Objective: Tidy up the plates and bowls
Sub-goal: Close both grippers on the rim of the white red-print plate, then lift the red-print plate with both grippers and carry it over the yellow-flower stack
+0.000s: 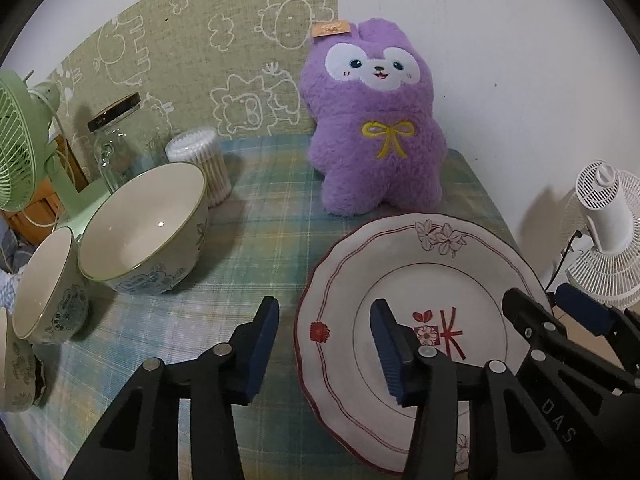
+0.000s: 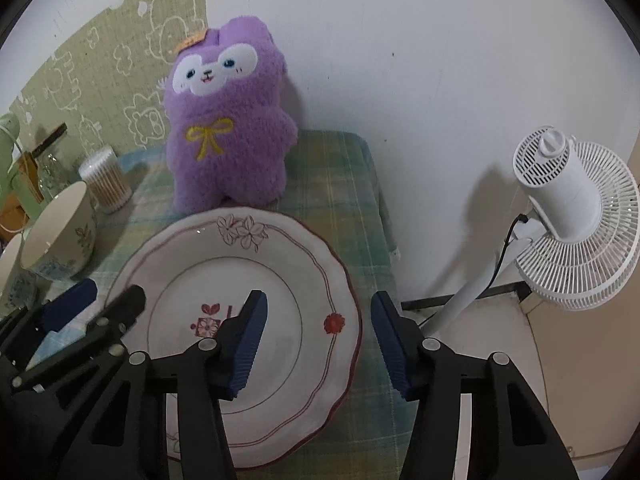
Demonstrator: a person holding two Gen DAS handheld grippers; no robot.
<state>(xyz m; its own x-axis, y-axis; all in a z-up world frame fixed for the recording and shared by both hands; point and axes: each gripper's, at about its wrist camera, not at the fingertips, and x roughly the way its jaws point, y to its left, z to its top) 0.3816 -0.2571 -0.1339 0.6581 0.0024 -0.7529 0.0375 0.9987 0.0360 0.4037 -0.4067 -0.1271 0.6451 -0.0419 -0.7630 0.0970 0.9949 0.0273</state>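
A white plate (image 1: 432, 280) with a red rim line and flower prints lies flat on the plaid tablecloth; it also shows in the right wrist view (image 2: 240, 272). My left gripper (image 1: 324, 356) is open, its jaws straddling the plate's left edge. My right gripper (image 2: 318, 344) is open, its jaws straddling the plate's right edge. Each gripper shows in the other's view, the right one (image 1: 556, 316) and the left one (image 2: 100, 304). A large bowl (image 1: 148, 228) with blue flowers stands to the left, a smaller bowl (image 1: 48, 284) beside it, and a third bowl (image 1: 16, 364) at the left edge.
A purple plush toy (image 1: 376, 128) stands behind the plate. A cotton swab tub (image 1: 200, 164), a glass jar (image 1: 120, 140) and a green fan (image 1: 20, 136) are at the back left. A white fan (image 2: 576, 220) stands off the table's right edge (image 2: 380, 216).
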